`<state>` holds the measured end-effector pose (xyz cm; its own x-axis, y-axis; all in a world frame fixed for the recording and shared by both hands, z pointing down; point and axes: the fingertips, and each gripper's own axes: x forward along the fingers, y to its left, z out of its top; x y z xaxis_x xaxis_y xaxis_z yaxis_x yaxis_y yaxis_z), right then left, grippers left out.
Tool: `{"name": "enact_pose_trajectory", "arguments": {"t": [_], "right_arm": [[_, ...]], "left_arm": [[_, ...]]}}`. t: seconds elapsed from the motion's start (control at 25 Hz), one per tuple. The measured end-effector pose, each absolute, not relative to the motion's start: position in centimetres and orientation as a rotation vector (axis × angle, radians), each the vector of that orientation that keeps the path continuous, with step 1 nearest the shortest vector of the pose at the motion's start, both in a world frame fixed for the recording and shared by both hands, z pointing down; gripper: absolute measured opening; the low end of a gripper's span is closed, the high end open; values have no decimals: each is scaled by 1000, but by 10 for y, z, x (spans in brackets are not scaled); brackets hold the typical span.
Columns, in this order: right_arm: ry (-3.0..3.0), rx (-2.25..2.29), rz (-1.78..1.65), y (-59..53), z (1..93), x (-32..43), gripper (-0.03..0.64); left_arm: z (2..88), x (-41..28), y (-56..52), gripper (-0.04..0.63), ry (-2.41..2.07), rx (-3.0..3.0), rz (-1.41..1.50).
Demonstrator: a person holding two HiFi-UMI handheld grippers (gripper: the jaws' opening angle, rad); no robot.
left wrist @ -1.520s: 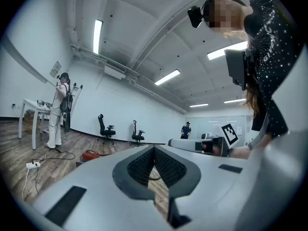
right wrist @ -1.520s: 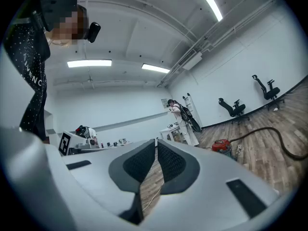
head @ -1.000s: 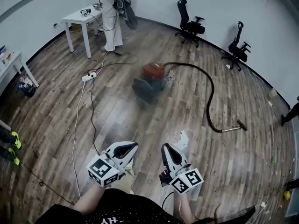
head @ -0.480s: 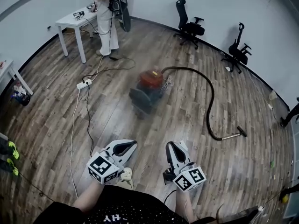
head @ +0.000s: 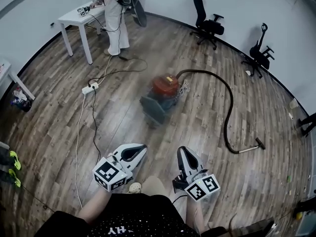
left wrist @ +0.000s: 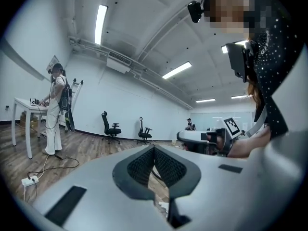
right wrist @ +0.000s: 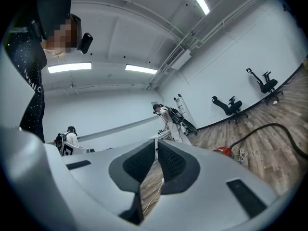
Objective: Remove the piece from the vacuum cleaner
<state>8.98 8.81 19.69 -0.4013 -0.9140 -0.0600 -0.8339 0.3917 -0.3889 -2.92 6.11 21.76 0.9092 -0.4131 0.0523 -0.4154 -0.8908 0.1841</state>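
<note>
A red and dark grey vacuum cleaner (head: 160, 97) sits on the wood floor in the middle of the head view. Its black hose (head: 228, 107) curves right and down to a metal wand with a floor nozzle (head: 254, 145). In the right gripper view the vacuum cleaner (right wrist: 223, 150) shows small at the right, with the hose (right wrist: 269, 129) beyond it. My left gripper (head: 141, 148) and right gripper (head: 180, 151) are held level near the bottom of the head view, well short of the vacuum. Both are shut with nothing between the jaws.
A person (head: 114, 14) stands at a white table (head: 74, 19) at the far left. A power strip (head: 91, 88) and cables (head: 79, 127) trail across the floor on the left. Two office chairs (head: 207, 21) (head: 259, 53) stand by the far wall. Another table edge (head: 7, 70) is at the left.
The vacuum cleaner and floor have shifted slightly lower and right in the head view as I walk toward them. Both grippers stay shut and keep their place before me.
</note>
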Motion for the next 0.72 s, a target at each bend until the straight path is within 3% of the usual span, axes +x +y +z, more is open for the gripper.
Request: {"name": "enact_pose_trajectory", "arguments": {"t": [0.72], "right_arm": [[2480, -1402, -505, -109, 204, 140, 11]], "left_arm": [[232, 0, -125, 8, -781, 2781, 24]]}}
